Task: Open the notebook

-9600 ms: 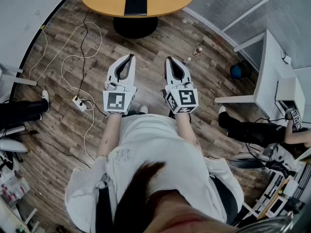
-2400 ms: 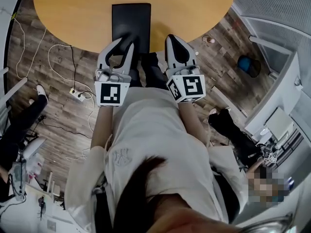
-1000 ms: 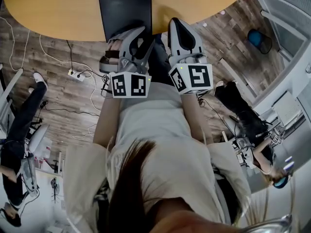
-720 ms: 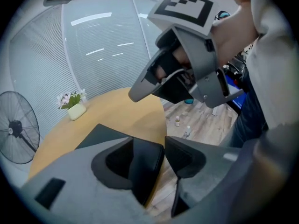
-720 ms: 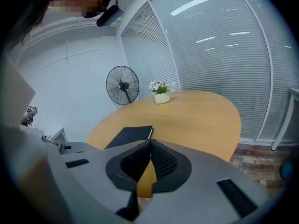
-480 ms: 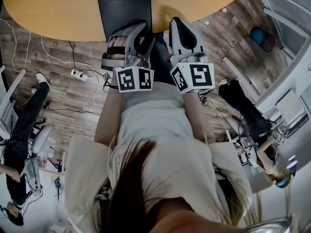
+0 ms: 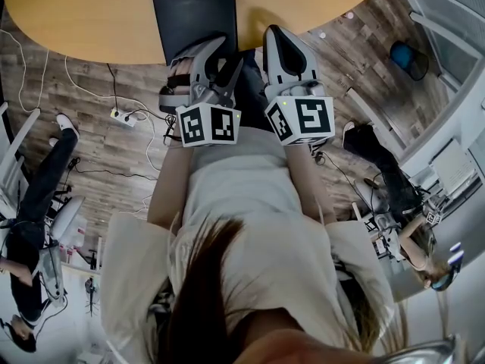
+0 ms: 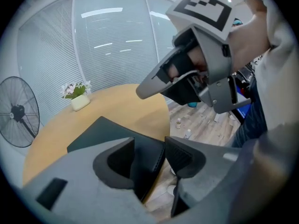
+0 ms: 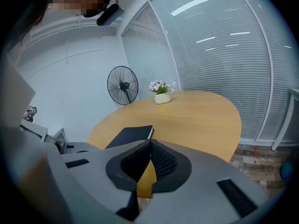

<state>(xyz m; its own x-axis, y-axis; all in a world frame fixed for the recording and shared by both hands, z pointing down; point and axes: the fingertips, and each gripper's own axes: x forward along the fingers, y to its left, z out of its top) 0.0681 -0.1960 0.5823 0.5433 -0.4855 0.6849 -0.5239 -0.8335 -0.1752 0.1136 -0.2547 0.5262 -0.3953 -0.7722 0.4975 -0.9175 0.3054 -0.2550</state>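
A black notebook lies closed on the round wooden table, its near end at the table's front edge. My left gripper is rolled onto its side at that end. In the left gripper view the gripper stands open, with the notebook's near corner between the jaws and a gap on the right side. My right gripper hovers just right of the notebook over the table edge. Its jaws are shut with nothing between them, and the notebook shows beyond them to the left.
A small pot of flowers stands at the table's far side, a standing fan behind it. Cables and a power strip lie on the wooden floor at left. Another person's legs are at left, small bottles on the floor at right.
The left gripper's jaws have spread wider around the notebook's near corner, and the gripper has barely shifted. The right gripper has stayed where it was.
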